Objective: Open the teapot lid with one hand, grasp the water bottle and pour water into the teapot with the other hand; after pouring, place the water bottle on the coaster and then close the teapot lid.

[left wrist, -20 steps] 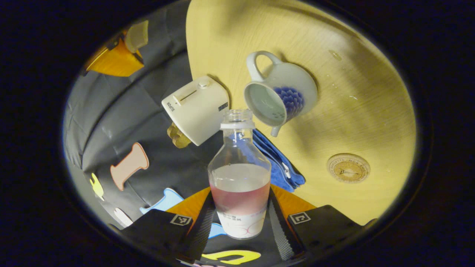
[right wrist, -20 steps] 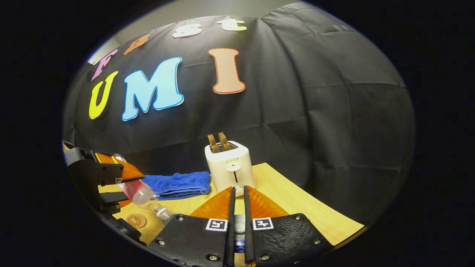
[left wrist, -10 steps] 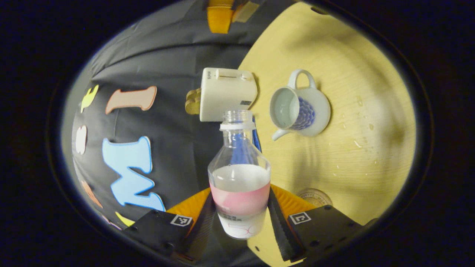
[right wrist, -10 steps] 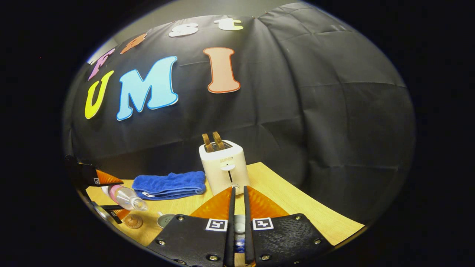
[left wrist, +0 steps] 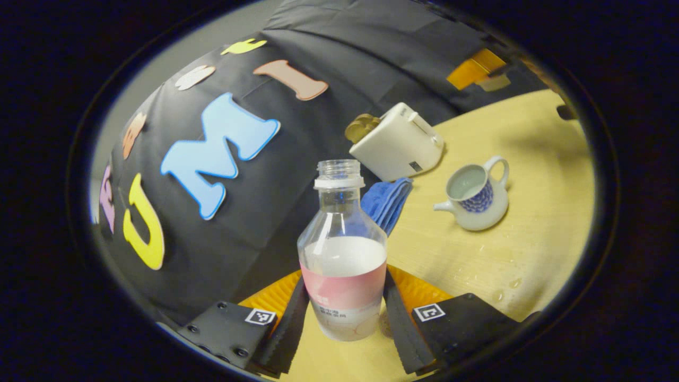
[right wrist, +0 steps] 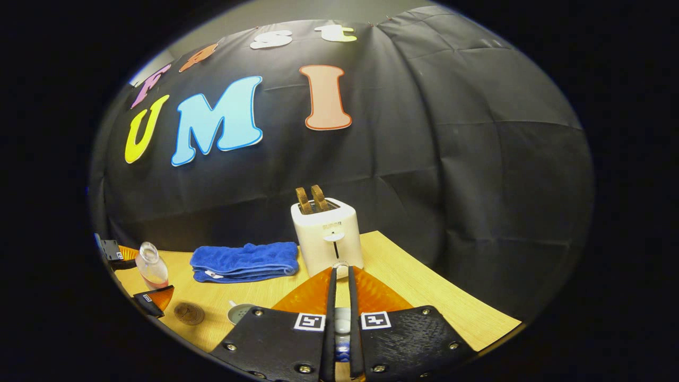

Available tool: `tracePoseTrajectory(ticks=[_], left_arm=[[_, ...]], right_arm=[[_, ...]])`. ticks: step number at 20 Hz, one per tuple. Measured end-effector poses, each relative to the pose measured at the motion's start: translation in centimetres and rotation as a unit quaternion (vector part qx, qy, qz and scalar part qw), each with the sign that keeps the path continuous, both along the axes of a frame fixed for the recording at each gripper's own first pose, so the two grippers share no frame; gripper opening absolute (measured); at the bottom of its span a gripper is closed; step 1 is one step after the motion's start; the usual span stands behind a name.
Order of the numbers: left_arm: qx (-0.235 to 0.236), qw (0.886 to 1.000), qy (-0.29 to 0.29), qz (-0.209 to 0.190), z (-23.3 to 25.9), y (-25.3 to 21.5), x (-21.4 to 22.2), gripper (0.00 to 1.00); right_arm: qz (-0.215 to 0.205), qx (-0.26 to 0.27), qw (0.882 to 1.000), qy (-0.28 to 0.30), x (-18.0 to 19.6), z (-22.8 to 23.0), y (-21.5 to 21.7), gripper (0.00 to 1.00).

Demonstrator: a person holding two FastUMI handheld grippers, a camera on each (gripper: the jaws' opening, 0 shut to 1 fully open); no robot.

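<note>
My left gripper (left wrist: 344, 284) is shut on the clear water bottle (left wrist: 342, 249), which has a pink label and no cap and stands about upright above the table. In the left gripper view the white teapot (left wrist: 473, 197) with a blue pattern sits lidless to the right, and the right gripper (left wrist: 477, 71) hangs far behind it. My right gripper (right wrist: 340, 271) is shut on the teapot lid (right wrist: 342, 320), held above the table. In the right gripper view the bottle (right wrist: 151, 265) and left gripper (right wrist: 144, 276) are at far left, with the round coaster (right wrist: 189, 313) and the teapot rim (right wrist: 238, 313) nearby.
A white toaster (right wrist: 326, 236) with toast in it stands at the back of the wooden table (right wrist: 424, 297). A folded blue towel (right wrist: 244, 261) lies left of it. Water drops (left wrist: 480, 276) dot the table (left wrist: 530, 159) near the teapot.
The left gripper has swung the bottle from tilted over the teapot back to upright and drawn away from the teapot. The right gripper has held the lid nearly still.
</note>
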State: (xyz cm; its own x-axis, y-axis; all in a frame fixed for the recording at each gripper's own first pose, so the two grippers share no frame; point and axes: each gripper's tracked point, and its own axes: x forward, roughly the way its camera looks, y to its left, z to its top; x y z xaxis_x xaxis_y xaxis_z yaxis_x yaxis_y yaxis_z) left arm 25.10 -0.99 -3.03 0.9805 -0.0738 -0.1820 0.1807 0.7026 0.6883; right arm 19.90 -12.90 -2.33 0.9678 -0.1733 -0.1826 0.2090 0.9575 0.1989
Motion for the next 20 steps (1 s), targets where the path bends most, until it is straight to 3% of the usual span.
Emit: tracePoseTrajectory(ticks=[5, 8, 14, 20], left_arm=[[-0.172, 0.985, 0.003, 0.027, -0.4, 0.9, 0.3, 0.87], [-0.23, 0.973, -0.004, 0.033, -0.5, 1.9, 0.5, 0.86], [-0.299, 0.954, 0.004, 0.038, -1.2, 2.5, 1.2, 0.86], [-0.32, 0.946, 0.014, 0.041, -2.0, 2.4, 1.3, 0.86]], right_arm=[[0.011, -0.009, 1.0, 0.005, 0.3, -0.1, 0.7, 0.1], [0.012, -0.012, 1.0, 0.006, 0.3, -0.2, 0.8, 0.1], [0.014, -0.016, 1.0, 0.011, 0.5, -0.5, 1.0, 0.1], [0.017, -0.024, 0.999, 0.017, 0.7, -0.8, 1.4, 0.1]])
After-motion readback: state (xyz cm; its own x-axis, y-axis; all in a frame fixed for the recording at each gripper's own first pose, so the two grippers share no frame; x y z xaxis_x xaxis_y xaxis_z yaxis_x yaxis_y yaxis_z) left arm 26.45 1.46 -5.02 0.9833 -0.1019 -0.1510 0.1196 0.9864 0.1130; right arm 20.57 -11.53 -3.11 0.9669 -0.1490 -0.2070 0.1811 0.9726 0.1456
